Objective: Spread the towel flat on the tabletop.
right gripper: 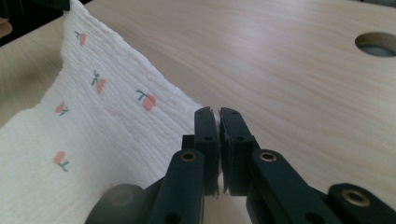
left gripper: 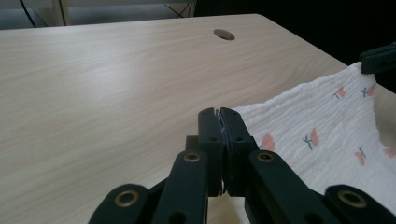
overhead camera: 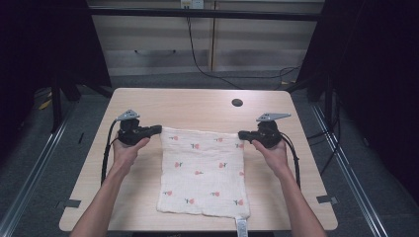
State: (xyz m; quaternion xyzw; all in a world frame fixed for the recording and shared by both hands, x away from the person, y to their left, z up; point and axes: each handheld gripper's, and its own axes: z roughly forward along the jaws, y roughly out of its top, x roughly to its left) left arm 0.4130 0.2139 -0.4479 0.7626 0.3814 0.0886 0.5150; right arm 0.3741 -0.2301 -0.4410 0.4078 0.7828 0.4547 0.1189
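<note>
A white cloth [overhead camera: 203,170] printed with small pink flowers lies spread on the wooden table [overhead camera: 197,106], a white tag hanging off its near edge. My left gripper [overhead camera: 157,129] is shut on the cloth's far left corner. My right gripper [overhead camera: 241,134] is shut on the far right corner. In the left gripper view the jaws [left gripper: 219,113] pinch a thin edge of cloth [left gripper: 317,135], and the other gripper [left gripper: 378,58] holds the far corner. In the right gripper view the gripper [right gripper: 217,113] clamps the cloth [right gripper: 93,121] edge, and the fabric rises slightly toward the opposite corner.
A round cable hole [overhead camera: 237,102] sits in the table beyond the cloth, toward the right. Bare wood surrounds the cloth on all sides. Black cables [overhead camera: 202,64] run along the floor behind the table, in front of a pale cabinet.
</note>
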